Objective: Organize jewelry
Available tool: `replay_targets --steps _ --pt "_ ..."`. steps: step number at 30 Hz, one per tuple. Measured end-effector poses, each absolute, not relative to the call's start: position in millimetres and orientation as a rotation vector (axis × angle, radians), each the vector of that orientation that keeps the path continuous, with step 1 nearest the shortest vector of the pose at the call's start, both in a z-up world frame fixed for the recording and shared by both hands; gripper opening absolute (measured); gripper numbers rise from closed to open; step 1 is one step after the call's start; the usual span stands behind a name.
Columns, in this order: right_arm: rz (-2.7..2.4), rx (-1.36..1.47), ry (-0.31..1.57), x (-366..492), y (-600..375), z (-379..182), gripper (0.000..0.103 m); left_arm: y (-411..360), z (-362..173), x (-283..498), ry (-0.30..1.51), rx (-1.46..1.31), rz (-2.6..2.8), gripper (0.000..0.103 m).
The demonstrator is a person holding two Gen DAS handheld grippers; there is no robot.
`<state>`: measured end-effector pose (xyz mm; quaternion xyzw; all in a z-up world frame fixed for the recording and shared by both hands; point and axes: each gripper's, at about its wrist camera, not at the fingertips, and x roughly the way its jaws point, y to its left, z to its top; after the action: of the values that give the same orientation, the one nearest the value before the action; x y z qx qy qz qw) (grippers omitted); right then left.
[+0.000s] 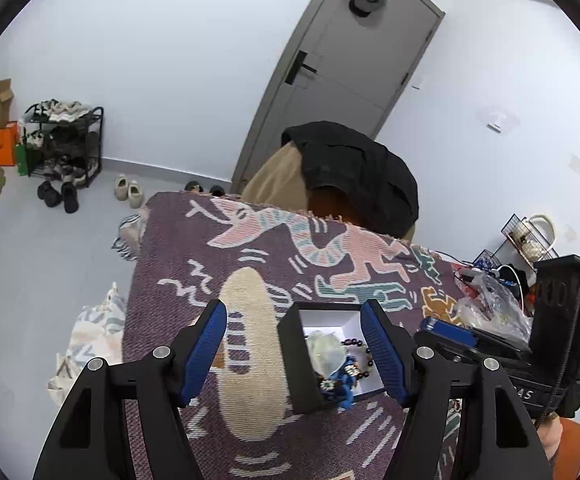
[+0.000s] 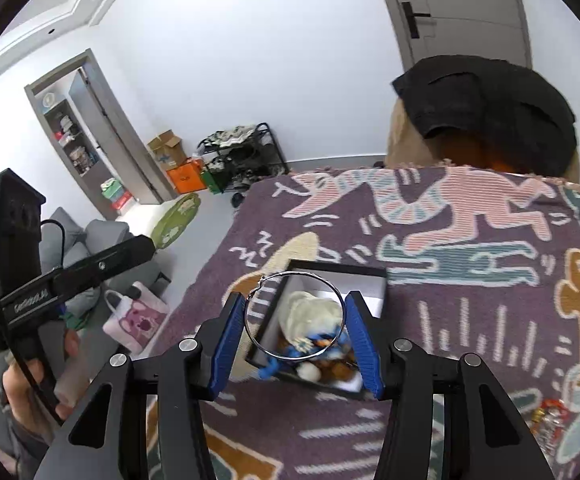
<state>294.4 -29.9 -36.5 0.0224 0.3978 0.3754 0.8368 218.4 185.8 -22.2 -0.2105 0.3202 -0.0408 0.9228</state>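
Left wrist view: far left, a shoe rack [image 1: 65,140] stands by the white wall, with shoes on the floor near it. Next comes the desk, covered by a purple woven cloth [image 1: 193,248] with pink and teal animal shapes. The left tongs [image 1: 296,350] are wide open and hold nothing. Between the blue pads sits a black box [image 1: 290,326] with a white inside. In it lie a pale lump, a dark bead bracelet [image 1: 360,354] and small blue bits. To the right, the other tool [image 1: 530,344] shows, black with a blue tip, near a clear plastic bag [image 1: 490,304]. In the right wrist view, a hand [image 2: 37,392] at the far left holds the black left tool. In the middle, the right tongs [image 2: 294,322] are part way open and pinch a big silver hoop earring [image 2: 245,320] between the blue pads. The hoop hangs right above the open box [image 2: 374,276]. At the far right edge, a small shiny wrapped thing [image 2: 552,410] lies on the cloth.
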Motion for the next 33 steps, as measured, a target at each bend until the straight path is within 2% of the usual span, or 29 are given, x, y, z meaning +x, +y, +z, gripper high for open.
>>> replay_targets --steps 1,4,9,19,23,27,33 --pt "0.801 0.046 0.864 297 -25 -41 0.053 188 -23 218 0.658 -0.434 -0.081 0.07" --pt "0.788 0.061 0.907 302 -25 -52 0.065 189 -24 216 0.661 -0.437 -0.073 0.07" --pt "0.739 0.097 0.92 299 -50 -60 0.071 186 -26 218 0.66 -0.445 -0.079 0.071" --pt "0.643 0.178 0.862 271 -126 -47 0.073 133 -28 231 0.684 -0.41 -0.169 0.071" --pt "0.603 0.205 0.824 261 -158 -40 0.081 109 -27 232 0.686 -0.389 -0.201 0.072" --pt "0.558 0.23 0.812 256 -190 -41 0.081 84 -27 235 0.691 -0.368 -0.233 0.077" --pt "0.473 0.26 0.808 251 -236 -54 0.081 47 -33 241 0.714 -0.335 -0.287 0.077"
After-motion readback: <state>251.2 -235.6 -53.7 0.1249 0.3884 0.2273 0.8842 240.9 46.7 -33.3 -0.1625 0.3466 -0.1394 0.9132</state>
